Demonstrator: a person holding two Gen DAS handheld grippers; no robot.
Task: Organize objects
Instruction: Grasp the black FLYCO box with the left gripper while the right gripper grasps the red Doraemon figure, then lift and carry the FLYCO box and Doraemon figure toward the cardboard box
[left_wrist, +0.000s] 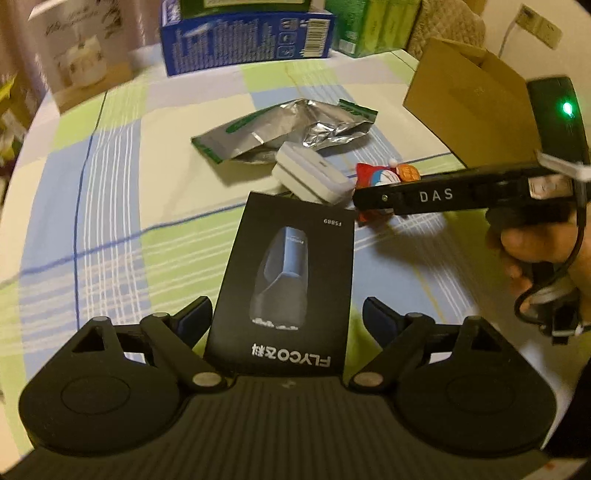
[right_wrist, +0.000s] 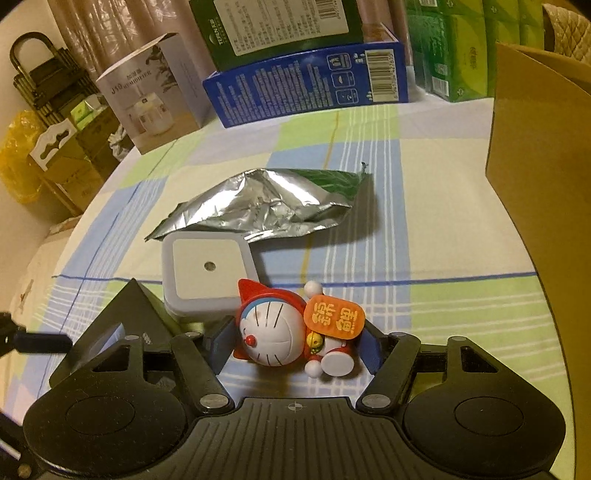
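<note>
Doraemon figurine (right_wrist: 291, 332) lies on its side low-centre in the right wrist view, between the right tool (right_wrist: 297, 345) fingers; pads flank it but contact not clear, can't tell if gripped. White square device (right_wrist: 208, 271) just behind it, crumpled foil pouch (right_wrist: 266, 201) further back. Black FLYCO box (left_wrist: 286, 280) sits between the left tool (left_wrist: 286, 314) fingers, jaws wide, gaps both sides, released. All on checked-cloth surface (right_wrist: 443, 302). Brown carton (right_wrist: 535, 147) at right edge, blue box (right_wrist: 306, 85) upper centre.

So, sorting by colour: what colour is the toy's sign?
Orange sign, clearest in the right wrist view.
</note>
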